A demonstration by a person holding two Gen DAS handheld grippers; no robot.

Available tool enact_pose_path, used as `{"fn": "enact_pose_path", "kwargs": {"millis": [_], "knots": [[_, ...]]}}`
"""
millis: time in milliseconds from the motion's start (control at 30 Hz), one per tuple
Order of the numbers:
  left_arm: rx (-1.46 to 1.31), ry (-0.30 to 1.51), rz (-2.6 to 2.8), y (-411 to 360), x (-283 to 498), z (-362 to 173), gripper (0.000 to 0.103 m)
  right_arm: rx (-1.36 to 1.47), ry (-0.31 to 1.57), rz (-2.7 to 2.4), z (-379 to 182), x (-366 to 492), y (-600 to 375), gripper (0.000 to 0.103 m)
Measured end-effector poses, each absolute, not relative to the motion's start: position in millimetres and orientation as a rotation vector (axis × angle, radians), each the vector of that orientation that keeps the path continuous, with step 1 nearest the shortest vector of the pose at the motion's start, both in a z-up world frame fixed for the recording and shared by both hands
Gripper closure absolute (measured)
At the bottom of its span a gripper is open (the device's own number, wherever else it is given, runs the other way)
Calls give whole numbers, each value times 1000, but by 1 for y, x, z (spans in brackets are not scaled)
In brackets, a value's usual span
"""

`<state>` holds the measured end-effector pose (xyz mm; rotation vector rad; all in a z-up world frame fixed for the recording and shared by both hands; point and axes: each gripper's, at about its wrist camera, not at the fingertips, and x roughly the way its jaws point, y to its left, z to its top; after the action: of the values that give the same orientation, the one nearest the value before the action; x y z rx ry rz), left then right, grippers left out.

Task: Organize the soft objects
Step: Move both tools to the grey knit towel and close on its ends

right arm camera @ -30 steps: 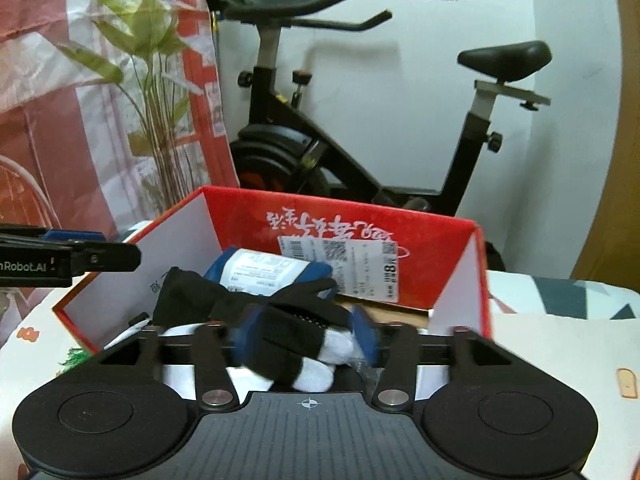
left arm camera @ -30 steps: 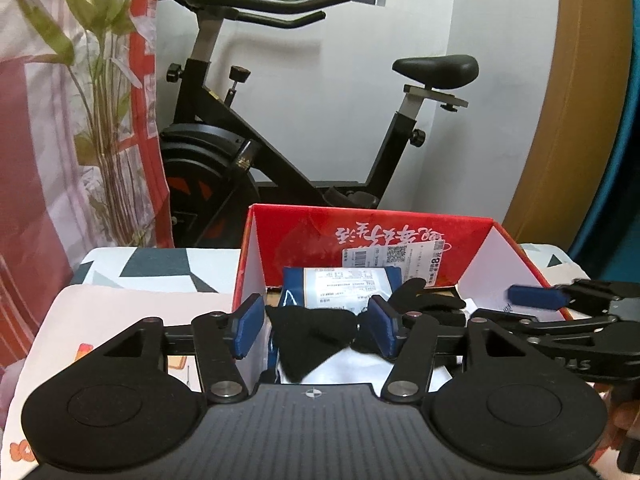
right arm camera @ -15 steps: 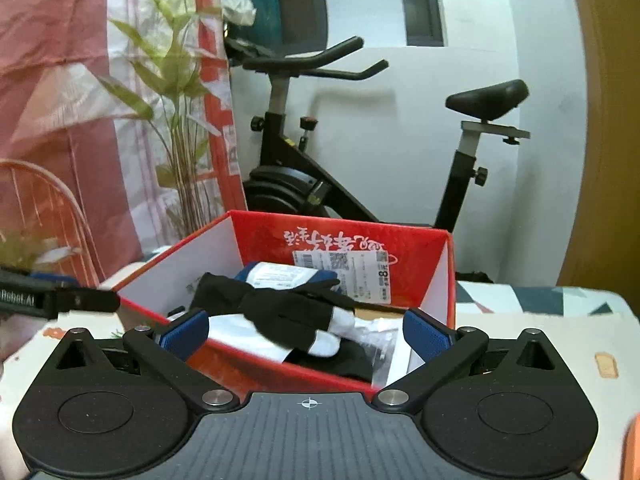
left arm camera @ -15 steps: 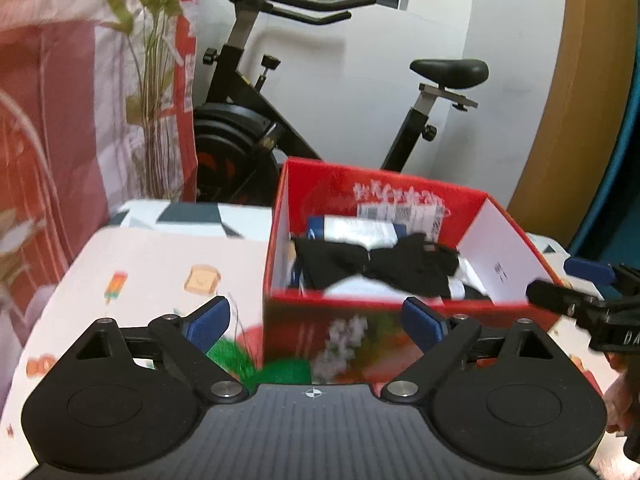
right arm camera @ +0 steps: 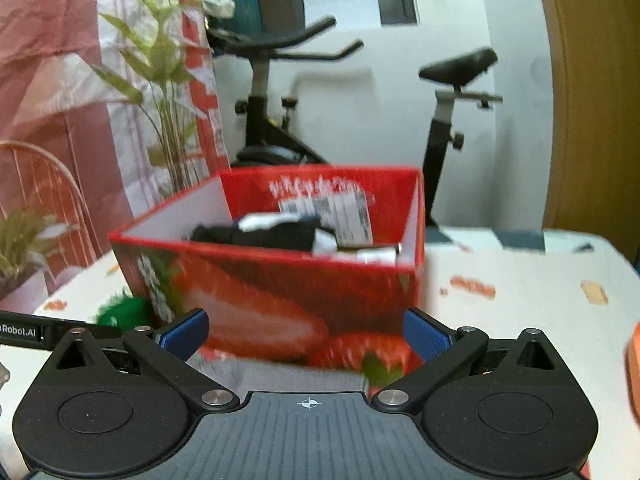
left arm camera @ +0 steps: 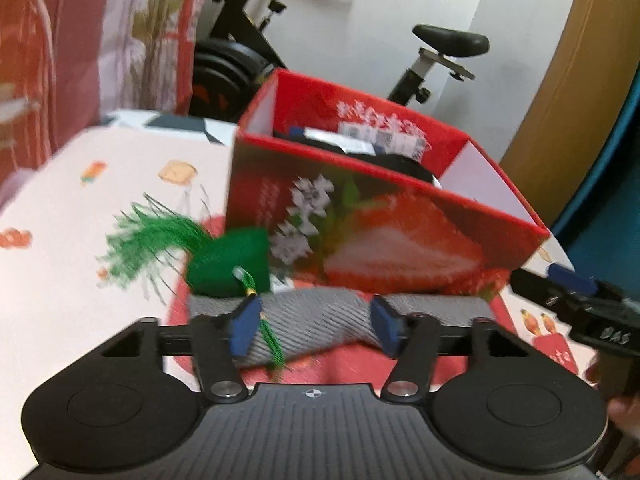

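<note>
A red strawberry-print box (left arm camera: 384,216) stands on the table and holds black and white soft items (right arm camera: 260,234). In front of it lie a grey knitted cloth (left arm camera: 320,316) and a green tasselled pouch (left arm camera: 230,266). My left gripper (left arm camera: 314,326) is open with its fingers on either side of the grey cloth, not closed on it. My right gripper (right arm camera: 306,334) is open and empty in front of the box (right arm camera: 280,280); the grey cloth (right arm camera: 280,374) lies below it. The right gripper also shows at the right in the left wrist view (left arm camera: 576,304).
The table has a pale cloth with small food prints (left arm camera: 80,216). An exercise bike (right arm camera: 272,120) stands behind the table. A leaf-print curtain (right arm camera: 120,80) hangs at the left. An orange object (right arm camera: 634,368) sits at the right edge.
Both grippers let go of the black items in the box, opened and pulled back and down. The left one now straddles the grey cloth in front of the box.
</note>
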<state>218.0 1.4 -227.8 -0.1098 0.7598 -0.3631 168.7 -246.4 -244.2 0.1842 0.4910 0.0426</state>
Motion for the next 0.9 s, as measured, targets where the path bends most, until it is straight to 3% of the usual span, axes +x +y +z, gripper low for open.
{"fn": "enact_pose_path", "kwargs": {"millis": [133, 267, 533, 600, 667, 800, 900], "knots": [[-123, 778, -414, -8, 219, -238, 50, 206, 529, 41, -263, 170, -249, 4], [-111, 798, -416, -16, 225, -252, 50, 243, 590, 39, -280, 178, -252, 23], [-69, 796, -325, -8, 228, -262, 50, 279, 690, 38, -308, 197, -256, 24], [-70, 796, -319, -4, 230, -260, 50, 299, 718, 58, -314, 202, -256, 36], [-80, 804, -308, 2, 232, -260, 50, 299, 732, 62, -318, 204, -254, 41], [-98, 808, -273, 14, 235, -260, 50, 246, 722, 69, -319, 202, -252, 68], [-110, 809, -265, 19, 238, -259, 50, 239, 718, 90, -318, 199, -254, 78]]}}
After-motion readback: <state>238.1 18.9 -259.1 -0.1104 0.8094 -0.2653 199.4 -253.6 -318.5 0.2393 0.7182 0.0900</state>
